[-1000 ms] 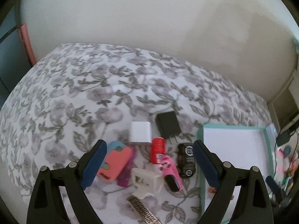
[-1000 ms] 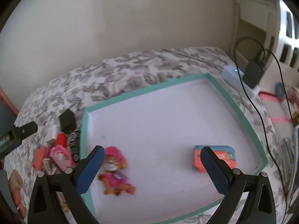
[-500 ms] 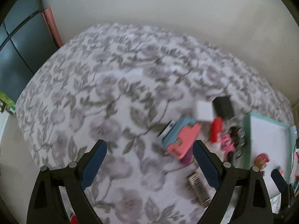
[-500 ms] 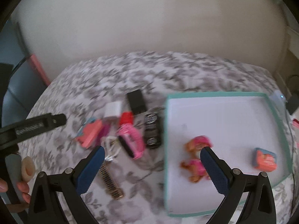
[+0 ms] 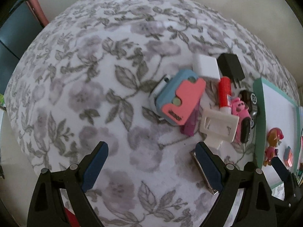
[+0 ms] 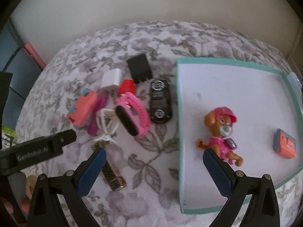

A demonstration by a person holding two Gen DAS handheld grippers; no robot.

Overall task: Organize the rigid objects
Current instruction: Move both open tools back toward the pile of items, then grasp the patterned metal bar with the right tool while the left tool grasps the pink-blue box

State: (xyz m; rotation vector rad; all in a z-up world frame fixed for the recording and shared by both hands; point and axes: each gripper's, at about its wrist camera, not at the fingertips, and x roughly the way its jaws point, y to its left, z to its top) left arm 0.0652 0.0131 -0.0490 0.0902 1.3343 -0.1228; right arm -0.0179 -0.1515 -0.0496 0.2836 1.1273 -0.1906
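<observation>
A pile of small objects lies on the floral cloth: a blue and coral case (image 5: 180,98) (image 6: 82,110), a white charger (image 5: 206,68) (image 6: 111,77), a black charger (image 5: 230,69) (image 6: 139,69), a red tube (image 5: 224,92), a pink watch (image 6: 132,116), a black toy car (image 6: 160,100), a white clip (image 5: 219,125) and a gold band (image 6: 112,172). A teal-rimmed white tray (image 6: 179,113) (image 5: 258,102) holds a pink dog figure (image 6: 221,132) and a small coral case (image 6: 285,145). My left gripper (image 5: 151,151) is open and empty, near the pile. My right gripper (image 6: 153,158) is open and empty over the tray's left edge.
The table's rounded edge drops off at the left. A pale wall (image 6: 151,3) stands behind. A dark panel and a pink strip (image 5: 37,9) stand at the far left. The left gripper's body (image 6: 37,151) shows in the right wrist view.
The left gripper has come closer to the pile and lower. The right gripper has swung left from over the tray and now frames the tray's left edge.
</observation>
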